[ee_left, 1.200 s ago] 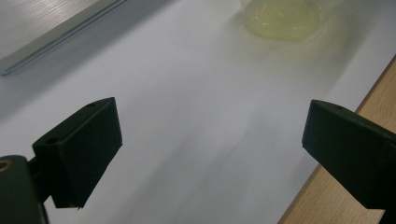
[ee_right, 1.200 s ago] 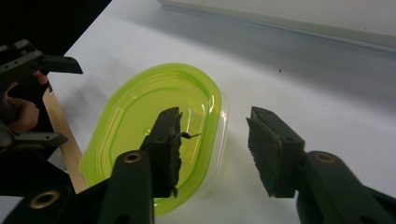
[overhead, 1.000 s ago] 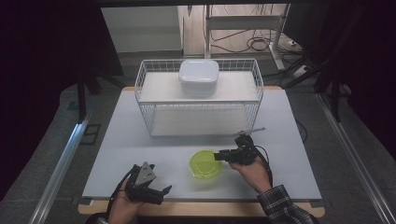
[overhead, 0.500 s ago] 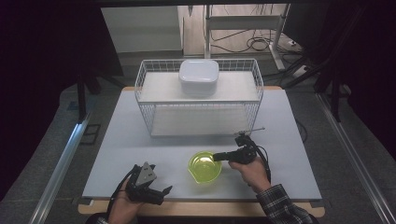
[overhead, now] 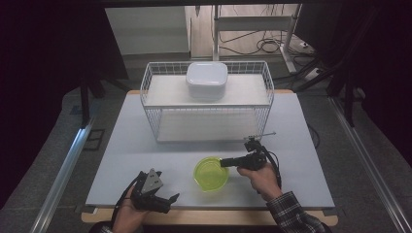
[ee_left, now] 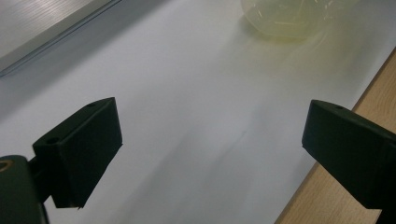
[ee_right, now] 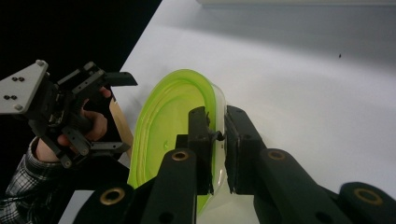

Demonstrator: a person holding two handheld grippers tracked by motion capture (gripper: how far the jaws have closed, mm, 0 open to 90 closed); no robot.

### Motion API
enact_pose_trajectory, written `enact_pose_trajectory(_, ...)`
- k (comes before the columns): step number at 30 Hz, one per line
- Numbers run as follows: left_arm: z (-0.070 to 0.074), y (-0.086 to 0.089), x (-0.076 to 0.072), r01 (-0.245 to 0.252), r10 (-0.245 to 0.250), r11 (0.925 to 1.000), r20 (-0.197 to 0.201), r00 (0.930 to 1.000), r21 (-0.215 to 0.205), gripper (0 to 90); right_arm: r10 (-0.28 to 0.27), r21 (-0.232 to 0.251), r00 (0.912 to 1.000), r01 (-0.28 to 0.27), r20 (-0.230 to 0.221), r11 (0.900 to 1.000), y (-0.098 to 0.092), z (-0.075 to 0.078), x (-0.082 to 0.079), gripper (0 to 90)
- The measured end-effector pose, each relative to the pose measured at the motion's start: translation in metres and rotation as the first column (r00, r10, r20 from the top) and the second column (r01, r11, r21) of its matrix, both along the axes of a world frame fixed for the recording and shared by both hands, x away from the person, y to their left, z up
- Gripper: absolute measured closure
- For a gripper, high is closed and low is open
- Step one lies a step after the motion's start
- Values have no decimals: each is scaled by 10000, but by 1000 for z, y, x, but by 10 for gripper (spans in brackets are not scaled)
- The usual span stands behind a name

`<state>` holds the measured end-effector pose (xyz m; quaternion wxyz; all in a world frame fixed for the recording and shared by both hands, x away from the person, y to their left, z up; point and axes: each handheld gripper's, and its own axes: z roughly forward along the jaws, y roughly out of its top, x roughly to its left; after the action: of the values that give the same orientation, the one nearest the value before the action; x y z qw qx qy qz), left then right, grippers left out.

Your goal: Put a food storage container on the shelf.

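A matte white table [overhead: 145,160] carries a wire basket [overhead: 155,92] topped by a rounded white box [overhead: 207,80]. Near the front edge, the right gripper [ee_right: 217,140] pinches a translucent green bowl's [overhead: 212,173] rim; the left gripper [ee_left: 210,140] gapes wide, empty.

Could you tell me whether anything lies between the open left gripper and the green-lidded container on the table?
Nothing visible does. The left gripper sits open near the table's front edge, and only bare white surface lies between it and the green-lidded container. The right gripper is clamped on the container's far rim, on the opposite side.
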<state>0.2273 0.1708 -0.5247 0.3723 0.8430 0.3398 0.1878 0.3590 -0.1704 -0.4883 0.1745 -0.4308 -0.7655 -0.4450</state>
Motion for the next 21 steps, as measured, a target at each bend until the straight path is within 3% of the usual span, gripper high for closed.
enact_pose_trajectory(11,1,3,1,-203,204,9995,28,9998,-223,40,-272,488,9992,257,292,9985,-7,19,1,820)
enact_pose_trajectory(21,2,5,1,-384,384,9980,5,9993,-504,33,-568,1077,9968,505,557,9929,-14,49,6,820)
